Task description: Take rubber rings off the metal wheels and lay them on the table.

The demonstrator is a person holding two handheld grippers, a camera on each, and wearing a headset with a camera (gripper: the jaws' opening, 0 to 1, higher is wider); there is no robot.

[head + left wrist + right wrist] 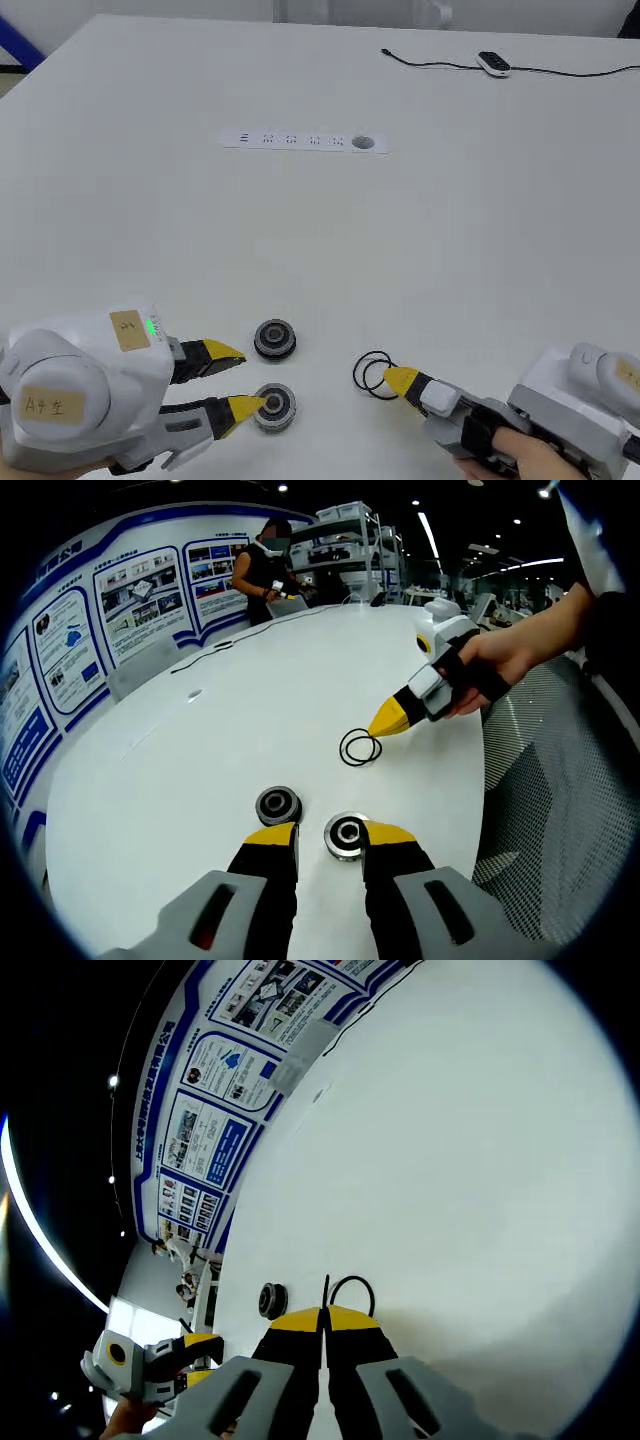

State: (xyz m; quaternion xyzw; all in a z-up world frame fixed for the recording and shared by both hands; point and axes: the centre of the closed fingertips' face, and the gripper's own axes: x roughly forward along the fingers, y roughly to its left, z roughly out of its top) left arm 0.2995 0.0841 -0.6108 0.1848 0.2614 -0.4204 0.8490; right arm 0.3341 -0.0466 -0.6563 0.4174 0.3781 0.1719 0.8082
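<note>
Black rubber rings are lying flat on the white table as overlapping loops, well to the side of the two metal wheels; the right gripper is holding its yellow-tipped jaws pressed together, the tip touching the edge of the rubber rings, though I cannot tell whether one is pinched; the left gripper is holding its jaws spread apart, with the near wheel sitting in the gap right by one tip, unclamped; the far wheel is resting just beyond the other tip, near its neighbour but not touching it.
</note>
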